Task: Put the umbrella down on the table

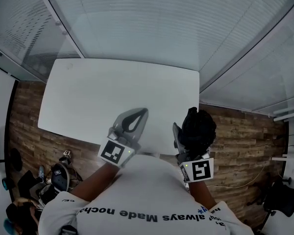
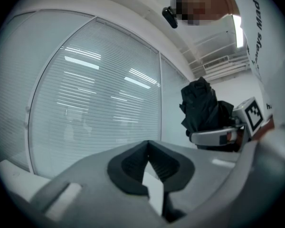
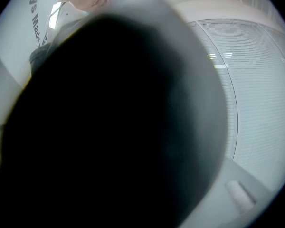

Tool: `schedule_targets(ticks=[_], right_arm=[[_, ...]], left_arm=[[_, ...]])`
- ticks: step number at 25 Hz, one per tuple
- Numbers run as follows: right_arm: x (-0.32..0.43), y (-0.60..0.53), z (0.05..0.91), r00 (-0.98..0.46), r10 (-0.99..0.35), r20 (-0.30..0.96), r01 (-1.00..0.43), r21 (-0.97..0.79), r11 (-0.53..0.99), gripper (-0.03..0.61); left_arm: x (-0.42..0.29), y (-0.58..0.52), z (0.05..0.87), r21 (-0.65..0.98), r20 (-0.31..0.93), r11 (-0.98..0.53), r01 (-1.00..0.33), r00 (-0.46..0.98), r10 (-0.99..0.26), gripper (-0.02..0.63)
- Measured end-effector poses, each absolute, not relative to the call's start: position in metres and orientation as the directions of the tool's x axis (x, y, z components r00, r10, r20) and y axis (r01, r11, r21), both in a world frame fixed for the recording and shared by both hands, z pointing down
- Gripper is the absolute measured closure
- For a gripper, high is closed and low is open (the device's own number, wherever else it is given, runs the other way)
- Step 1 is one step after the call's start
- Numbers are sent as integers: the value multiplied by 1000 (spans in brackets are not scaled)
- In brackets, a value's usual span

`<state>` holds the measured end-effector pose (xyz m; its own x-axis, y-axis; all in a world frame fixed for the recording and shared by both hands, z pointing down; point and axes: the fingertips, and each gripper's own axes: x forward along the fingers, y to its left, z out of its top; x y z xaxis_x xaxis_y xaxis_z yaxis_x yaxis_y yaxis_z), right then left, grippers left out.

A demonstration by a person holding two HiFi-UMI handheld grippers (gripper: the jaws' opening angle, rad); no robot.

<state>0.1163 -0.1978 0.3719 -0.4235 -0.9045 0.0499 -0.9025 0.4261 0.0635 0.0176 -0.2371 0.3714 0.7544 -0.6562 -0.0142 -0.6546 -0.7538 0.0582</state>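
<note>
My left tongs (image 1: 131,124) hang over the near edge of the white surface (image 1: 98,92), their tips together with nothing between them. To the right, my right tongs (image 1: 187,138) are clamped on the black folded umbrella (image 1: 199,126). It is held in the air by the surface's near right corner.

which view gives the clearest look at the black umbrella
The left gripper view: it shows the folded umbrella side-on, creases visible, held in the right claw. The head view shows only a dark bundle from above. The right gripper view is mostly filled by its black, featureless mass.
</note>
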Motion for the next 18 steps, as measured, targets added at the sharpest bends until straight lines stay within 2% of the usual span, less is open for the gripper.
schedule_targets(ticks=[6,18], right_arm=[[119,-207,382,-430,-900,76,-901,34,433,359],[125,-238,447,-412,-868,277,-910,-85,405,359]], left_arm=[[20,-244,375,72,-16,-752,-655,753,-658,611],[14,-245,381,76,-7,-748,-660,749,-662,611]])
